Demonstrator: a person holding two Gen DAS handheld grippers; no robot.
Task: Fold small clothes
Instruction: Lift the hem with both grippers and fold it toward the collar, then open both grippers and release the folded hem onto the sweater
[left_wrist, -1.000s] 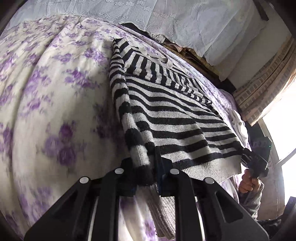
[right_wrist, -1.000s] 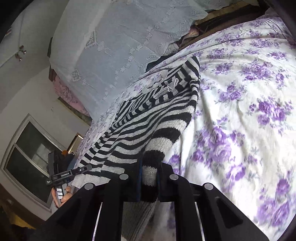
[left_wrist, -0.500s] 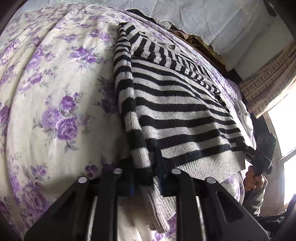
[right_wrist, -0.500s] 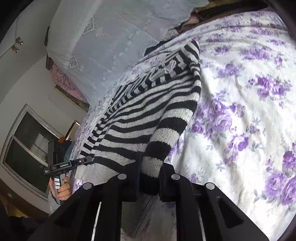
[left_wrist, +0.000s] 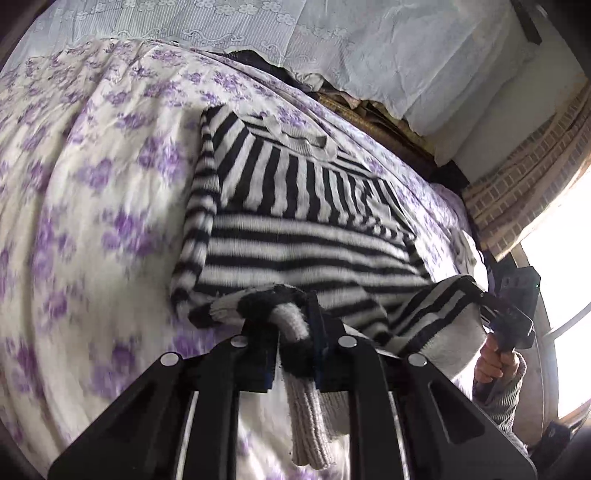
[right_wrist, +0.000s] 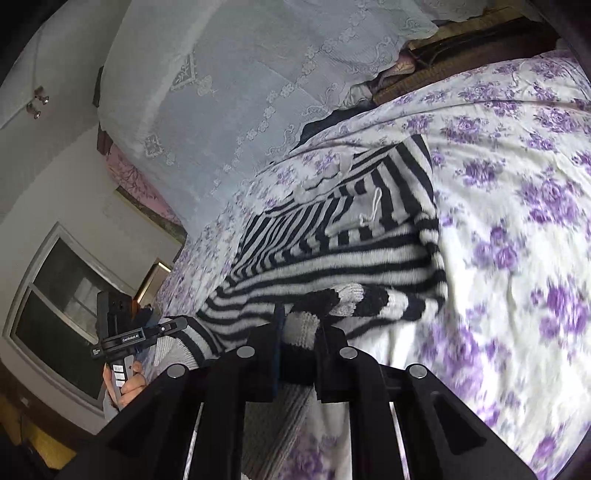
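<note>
Indoors, a striped sweater (left_wrist: 303, 236) lies on a bed (left_wrist: 92, 206) with purple-flowered sheets, a lace cloth (right_wrist: 229, 96) behind; left gripper (left_wrist: 295, 347) and right gripper (right_wrist: 297, 343) each clench a sleeve near a window (right_wrist: 55, 306).

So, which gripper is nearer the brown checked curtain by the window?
Right. The right gripper holds the black-and-white striped knitted sweater just beside the curtain; the left gripper grips its opposite corner, farther off.

My left gripper (left_wrist: 295, 347) is matte black — angular fingers, round silver screws along the linkage, blue pad edges. My right gripper (right_wrist: 297, 350) matches it. A grey ribbed knit sleeve (left_wrist: 504, 397) covers my wrist.
</note>
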